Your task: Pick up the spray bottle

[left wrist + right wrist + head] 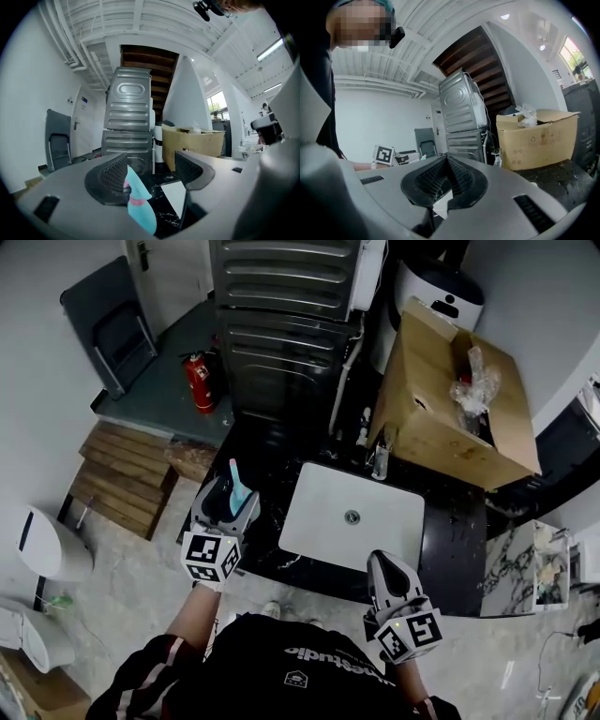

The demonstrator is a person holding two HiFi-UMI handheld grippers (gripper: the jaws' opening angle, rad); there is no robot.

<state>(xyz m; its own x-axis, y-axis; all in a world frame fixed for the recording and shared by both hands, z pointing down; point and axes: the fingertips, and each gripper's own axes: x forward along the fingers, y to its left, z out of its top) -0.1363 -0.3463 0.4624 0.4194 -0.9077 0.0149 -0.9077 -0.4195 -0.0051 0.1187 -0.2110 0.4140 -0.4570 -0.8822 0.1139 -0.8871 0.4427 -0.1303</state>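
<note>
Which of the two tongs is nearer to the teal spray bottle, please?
Left. The left tongs stand open around the spray bottle; the right tongs, shut, hover apart from it at the white sink's near edge.

Cardboard box on black counter w/ white sink (red extinguisher by grey appliances).

Shows left gripper with jaws wide apart and turquoise spray bottle between them, right beside the left pad, clear of the right. Has grey stacked machines behind, cardboard box to their right.
</note>
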